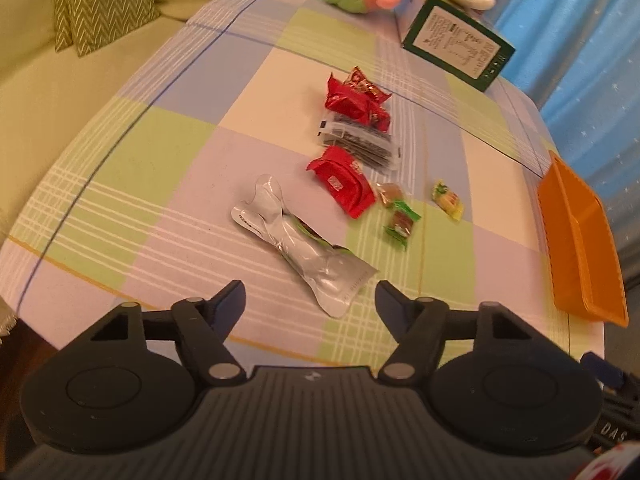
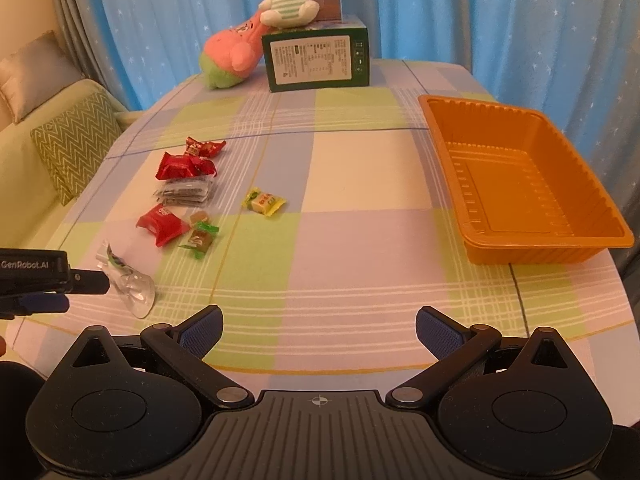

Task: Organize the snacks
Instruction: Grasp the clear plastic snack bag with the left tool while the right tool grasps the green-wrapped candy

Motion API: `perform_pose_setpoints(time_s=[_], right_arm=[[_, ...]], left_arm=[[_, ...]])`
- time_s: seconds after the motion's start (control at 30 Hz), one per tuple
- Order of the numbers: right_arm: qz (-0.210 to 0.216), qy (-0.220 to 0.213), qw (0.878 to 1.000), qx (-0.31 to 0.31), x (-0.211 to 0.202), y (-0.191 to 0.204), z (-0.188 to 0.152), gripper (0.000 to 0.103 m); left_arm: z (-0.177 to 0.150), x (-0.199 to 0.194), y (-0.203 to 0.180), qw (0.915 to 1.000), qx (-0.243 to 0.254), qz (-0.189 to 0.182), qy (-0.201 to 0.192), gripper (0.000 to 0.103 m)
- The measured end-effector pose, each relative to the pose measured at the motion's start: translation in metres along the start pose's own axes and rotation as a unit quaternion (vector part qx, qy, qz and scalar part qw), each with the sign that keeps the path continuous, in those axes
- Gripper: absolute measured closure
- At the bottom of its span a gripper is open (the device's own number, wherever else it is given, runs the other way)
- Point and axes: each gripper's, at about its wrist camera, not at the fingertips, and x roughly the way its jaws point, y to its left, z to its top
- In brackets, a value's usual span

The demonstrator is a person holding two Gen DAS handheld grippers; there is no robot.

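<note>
The left hand-held gripper [image 1: 310,296], jaws spread, hovers at the near end of a long silvery foil snack packet [image 1: 302,244] lying on the checked surface [image 1: 160,152]. Best pinch its flat sealed end, then carry it to the empty orange plastic tray [image 2: 520,184]. The right hand-held gripper [image 2: 318,326] is spread, holding nothing.

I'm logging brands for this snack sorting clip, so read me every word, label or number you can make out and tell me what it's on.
"GenRobot.AI": on the side of the left gripper, seen from the right wrist.
"DAS": white letters on a dark part at the lower right edge of the left wrist view; cut off.
Green box: printed label, too small to read.
Red snack packets: printing blurred.
Silver pouch: small print, unreadable.
</note>
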Motion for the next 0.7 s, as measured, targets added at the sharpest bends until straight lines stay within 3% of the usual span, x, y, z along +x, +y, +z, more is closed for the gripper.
perform_pose_setpoints(time_s=[0.13, 0.43, 0.7], right_arm=[[-0.006, 0.013, 1.0, 0.0, 0.018, -0.002, 0.001, 0.001], [-0.002, 0.027, 1.0, 0.007, 0.042, -0.006, 0.004, 0.001], [0.002, 0.027, 1.0, 0.008, 0.052, -0.002, 0.009, 0.001]], left_arm=[[0.01, 0.019, 0.005, 0.9996, -0.025, -0.009, 0.002, 0.043], [0.026, 0.046, 0.003, 0.9994, -0.034, -0.005, 0.007, 0.059], [0.033, 0.054, -0.001, 0.9991, -0.04, -0.01, 0.002, 0.06]])
